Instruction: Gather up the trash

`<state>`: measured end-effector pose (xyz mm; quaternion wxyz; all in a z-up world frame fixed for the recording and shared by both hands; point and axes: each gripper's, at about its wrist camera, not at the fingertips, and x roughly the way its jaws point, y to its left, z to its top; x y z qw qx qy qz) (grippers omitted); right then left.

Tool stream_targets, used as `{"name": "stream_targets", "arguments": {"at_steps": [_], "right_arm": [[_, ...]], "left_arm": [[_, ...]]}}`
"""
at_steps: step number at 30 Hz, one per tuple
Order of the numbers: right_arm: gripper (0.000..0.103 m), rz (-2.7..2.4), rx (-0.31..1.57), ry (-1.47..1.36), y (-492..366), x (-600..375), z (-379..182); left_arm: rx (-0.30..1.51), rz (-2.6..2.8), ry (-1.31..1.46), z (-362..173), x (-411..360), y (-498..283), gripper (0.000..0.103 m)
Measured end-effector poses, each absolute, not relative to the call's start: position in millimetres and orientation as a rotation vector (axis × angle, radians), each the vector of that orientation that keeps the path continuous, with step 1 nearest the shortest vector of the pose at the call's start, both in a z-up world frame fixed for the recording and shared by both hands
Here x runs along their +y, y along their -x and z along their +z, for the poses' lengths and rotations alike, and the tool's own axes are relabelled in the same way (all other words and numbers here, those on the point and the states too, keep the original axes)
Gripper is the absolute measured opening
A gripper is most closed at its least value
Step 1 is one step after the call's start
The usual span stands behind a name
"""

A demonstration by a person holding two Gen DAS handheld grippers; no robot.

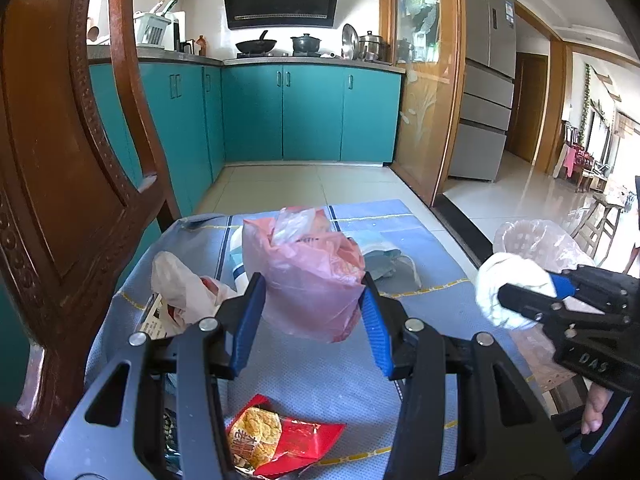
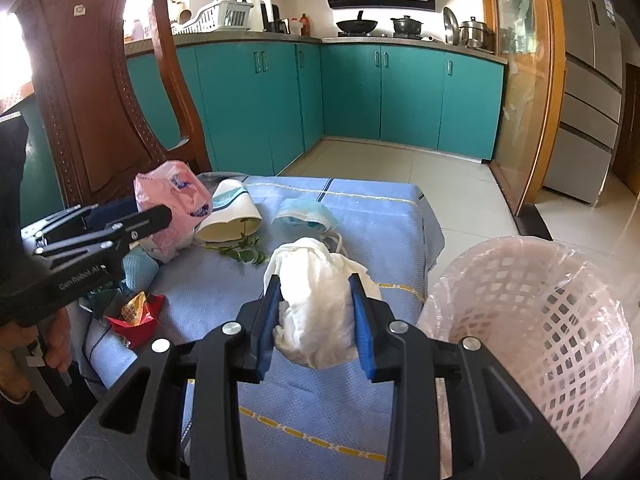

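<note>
My left gripper point(image 1: 312, 292) is shut on a pink plastic bag point(image 1: 308, 276) and holds it above the blue tablecloth point(image 1: 320, 380). The bag also shows in the right wrist view point(image 2: 172, 204). My right gripper point(image 2: 316, 292) is shut on a crumpled white tissue wad point(image 2: 316, 304), held above the cloth left of the white mesh bin point(image 2: 536, 320) with a clear liner. In the left wrist view the wad point(image 1: 508, 292) and bin point(image 1: 532, 240) are at the right. A red snack wrapper point(image 1: 280, 436) lies below the left gripper.
A white plastic bag point(image 1: 180, 292), a tipped paper cup point(image 2: 232, 216), green leaves point(image 2: 244, 252) and a blue face mask point(image 2: 304, 216) lie on the cloth. A carved wooden chair point(image 1: 60, 160) stands at the left. Teal kitchen cabinets point(image 1: 312, 112) are behind.
</note>
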<state>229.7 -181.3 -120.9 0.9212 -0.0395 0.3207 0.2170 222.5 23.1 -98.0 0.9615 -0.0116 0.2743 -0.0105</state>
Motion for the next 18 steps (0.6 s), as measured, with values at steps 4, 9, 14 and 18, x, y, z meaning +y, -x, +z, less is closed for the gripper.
{"name": "stream_targets", "arguments": {"at_steps": [4,9,14,18], "right_arm": [[0.034,0.451,0.648,0.074,-228.6,-182.7,-117.7],[0.034,0.454,0.648,0.079,-226.9,-182.9,-117.7],[0.034,0.454,0.648,0.079,-226.6,-183.3,-117.4],[0.034,0.454,0.649,0.081,-226.8,-183.0,-117.4]], "left_arm": [[0.559,-0.011,0.025,-100.1,22.7,-221.8,0.048],[0.564,-0.003,0.02,-102.2,20.5,-219.6,0.048],[0.569,-0.001,0.018,-104.1,18.9,-218.3,0.048],[0.568,0.003,0.017,-104.6,18.6,-217.5,0.048]]}}
